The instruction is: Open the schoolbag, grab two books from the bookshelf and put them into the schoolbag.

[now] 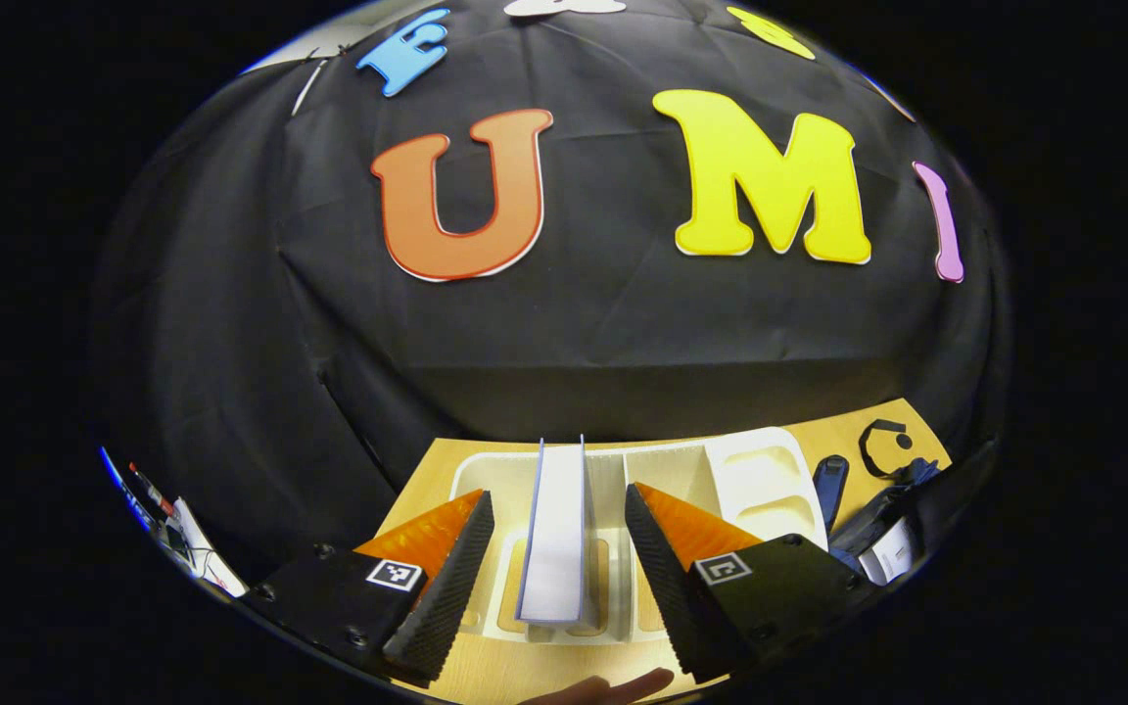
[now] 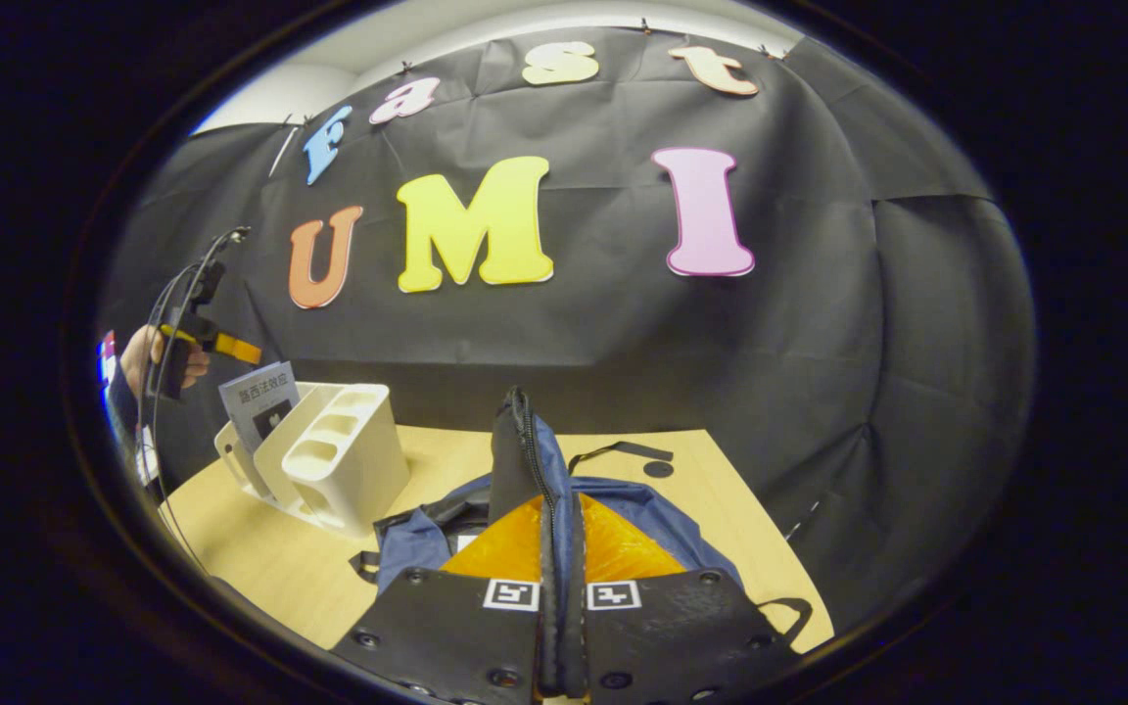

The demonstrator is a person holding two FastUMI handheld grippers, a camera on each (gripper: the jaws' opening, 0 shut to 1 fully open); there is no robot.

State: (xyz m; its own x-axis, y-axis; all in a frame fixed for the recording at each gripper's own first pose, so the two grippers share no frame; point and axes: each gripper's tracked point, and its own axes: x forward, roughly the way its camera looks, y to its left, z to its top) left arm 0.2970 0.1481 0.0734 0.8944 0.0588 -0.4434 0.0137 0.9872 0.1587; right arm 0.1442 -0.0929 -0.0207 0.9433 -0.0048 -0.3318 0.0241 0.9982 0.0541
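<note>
Closest to the right gripper view's lens, the right gripper (image 2: 561, 627) has its two fingers pressed together on a raised flap of the schoolbag (image 2: 623, 509), pinching the zippered edge that stands up between them; the rest of the blue bag lies slumped on the wooden table (image 2: 740, 529) just beyond, with a black strap trailing toward the far edge. Bare tabletop shows to the right of the bag and in front of the white bookshelf (image 2: 334, 455), which sits near the table's left edge, apart from the bag. A book (image 2: 260, 397) stands upright in the shelf's far compartment; its cover carries printed characters, too small to read reliably. Beyond it a hand (image 2: 148, 357) holds the left gripper above the shelf. From the left gripper view, the left gripper (image 1: 559, 548) hangs with its fingers spread wide, one on each side of the upright book (image 1: 556, 534) without touching it, the page edges facing the camera. That book stands in a slot of the bookshelf (image 1: 760, 480), whose empty compartments lie to its right. Part of the schoolbag (image 1: 877, 509) shows at the right edge, on the table (image 1: 427, 470). Square black-and-white marker tags sit on both grippers' bodies.
</note>
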